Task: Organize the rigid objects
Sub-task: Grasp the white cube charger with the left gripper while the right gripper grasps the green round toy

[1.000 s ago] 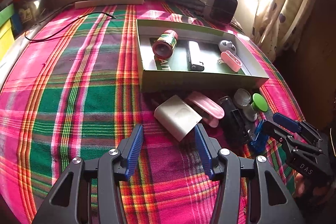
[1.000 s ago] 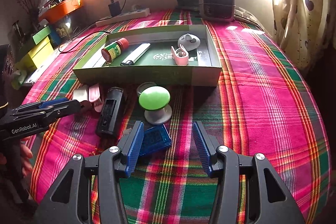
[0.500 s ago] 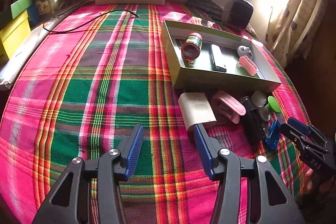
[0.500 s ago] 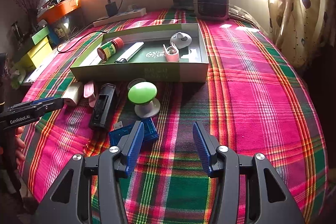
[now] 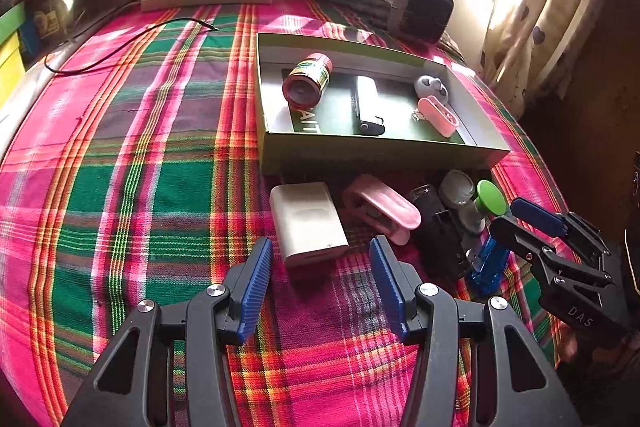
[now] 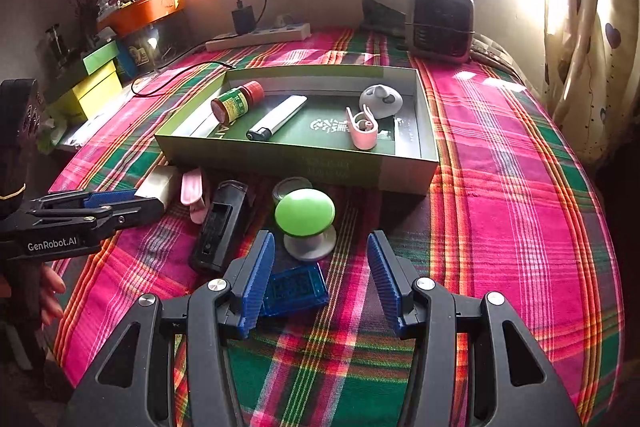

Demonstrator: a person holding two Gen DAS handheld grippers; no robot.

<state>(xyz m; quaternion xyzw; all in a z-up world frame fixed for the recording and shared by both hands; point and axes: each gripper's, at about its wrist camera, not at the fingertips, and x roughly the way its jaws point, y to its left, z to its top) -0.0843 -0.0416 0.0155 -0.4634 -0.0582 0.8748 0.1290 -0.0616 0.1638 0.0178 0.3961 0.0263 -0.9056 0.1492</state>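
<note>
A green tray-like box (image 5: 376,151) (image 6: 288,157) on the plaid cloth holds a red-capped bottle (image 5: 307,79) (image 6: 236,101), a white lighter (image 5: 366,103) (image 6: 278,117), a grey case (image 6: 380,99) and a pink clip (image 5: 438,111) (image 6: 363,131). In front of it lie a white block (image 5: 306,223) (image 6: 160,183), a pink case (image 5: 380,207), a black device (image 6: 220,227), a green-topped knob (image 6: 305,213) and a blue box (image 6: 294,291). My left gripper (image 5: 320,281) stands open just short of the white block. My right gripper (image 6: 320,277) stands open over the blue box.
A power strip (image 6: 260,35) with a charger and cable lies at the back, with a small heater (image 6: 440,23) to its right. Coloured boxes (image 6: 96,83) and an orange shelf sit at the left. Curtains hang on the right. A person's hand (image 6: 50,291) holds the left gripper.
The left wrist view swung left and came back, ending with the white block nearer the open jaws. The right gripper moved slightly toward the blue box and green knob.
</note>
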